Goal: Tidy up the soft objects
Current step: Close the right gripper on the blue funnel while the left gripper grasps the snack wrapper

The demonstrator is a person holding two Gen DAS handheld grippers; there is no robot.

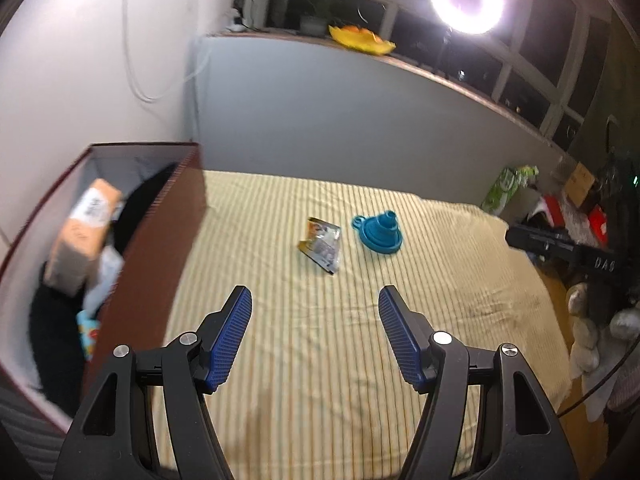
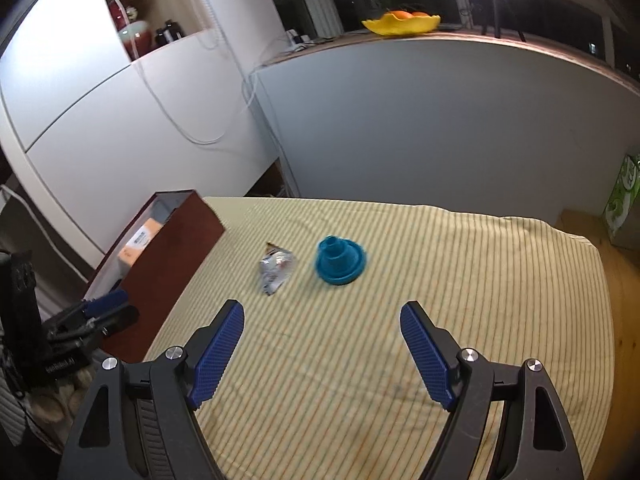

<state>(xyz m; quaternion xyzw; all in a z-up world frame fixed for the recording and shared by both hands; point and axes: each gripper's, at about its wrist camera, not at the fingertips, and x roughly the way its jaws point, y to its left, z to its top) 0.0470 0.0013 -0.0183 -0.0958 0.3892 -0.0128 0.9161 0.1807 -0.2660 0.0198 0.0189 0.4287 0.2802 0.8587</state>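
Both claws stand wide open and empty above the near edge of the striped desk: left claw [image 1: 315, 300], right claw [image 2: 322, 316]. Blue funnel [image 1: 379, 232] and crumpled foil packet [image 1: 321, 247] lie side by side, apart, mid-desk. Brown box [image 1: 160, 248] at the left edge holds a parcel [image 1: 82, 236]

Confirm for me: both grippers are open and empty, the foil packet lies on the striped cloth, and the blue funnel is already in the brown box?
Not quite. The blue funnel is not in the brown box; it sits on the striped cloth beside the foil packet, as the left wrist view shows. Both the left gripper and right gripper are open and empty.
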